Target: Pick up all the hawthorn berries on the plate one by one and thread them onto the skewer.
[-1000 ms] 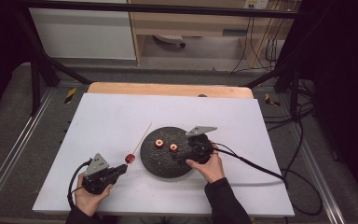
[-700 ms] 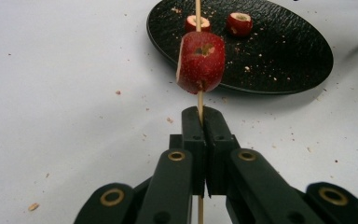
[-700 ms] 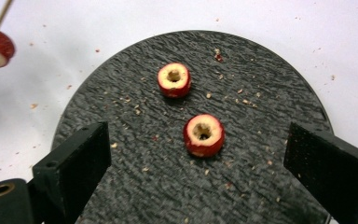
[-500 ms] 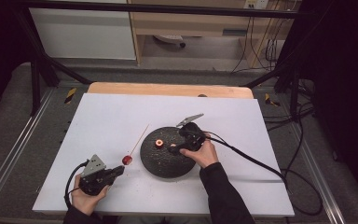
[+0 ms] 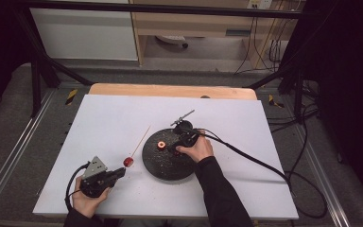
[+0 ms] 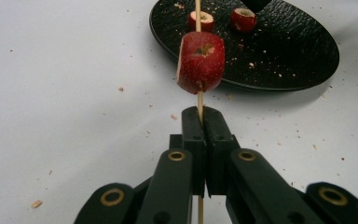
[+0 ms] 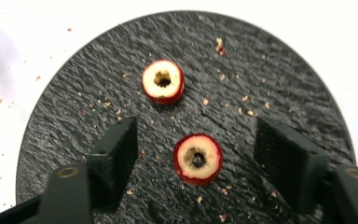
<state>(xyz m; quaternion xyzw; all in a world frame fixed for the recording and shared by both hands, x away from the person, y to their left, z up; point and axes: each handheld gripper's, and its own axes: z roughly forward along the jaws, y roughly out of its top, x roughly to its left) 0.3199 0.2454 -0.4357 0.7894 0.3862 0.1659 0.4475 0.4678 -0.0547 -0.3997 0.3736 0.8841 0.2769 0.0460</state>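
— While my left claw point(image 6: 200, 126) stays clenched on the skewer point(image 6: 199, 100), what should I watch at the right?

— Start near. In the left gripper view the stick runs straight out from between my shut jaws, pointing away toward the plate point(image 6: 298, 51), with one red fruit piece point(image 6: 200, 62) already threaded on it just past the tips. That long axis is the line everything else has to meet.

— And my right claw point(image 7: 193, 154)?

— It hangs over the black plate point(image 7: 279, 84) with its jaws apart; they have just been closing in. The nearer cored piece point(image 7: 198, 158) sits between the pads, but neither pad touches it yet, so it is released, not gripping. The piece lies flat, cored hole facing up at me.

— Which hand is closer to that piece?

— The right, plainly. From above, my right claw point(image 5: 177, 147) is on the plate point(image 5: 158, 165) itself, while the left point(image 5: 118, 173) rests on the white tabletop point(image 5: 246, 189) off the plate's near-left edge.

— And farther out?

— The second cored piece point(image 7: 163, 81) lies beyond the first, apart from it, hole also upward.

— So the hinge of it?

— I judge the hole stands upright while the skewer lies level; once gripped, the piece must be tipped so its bore lines up with the stick.
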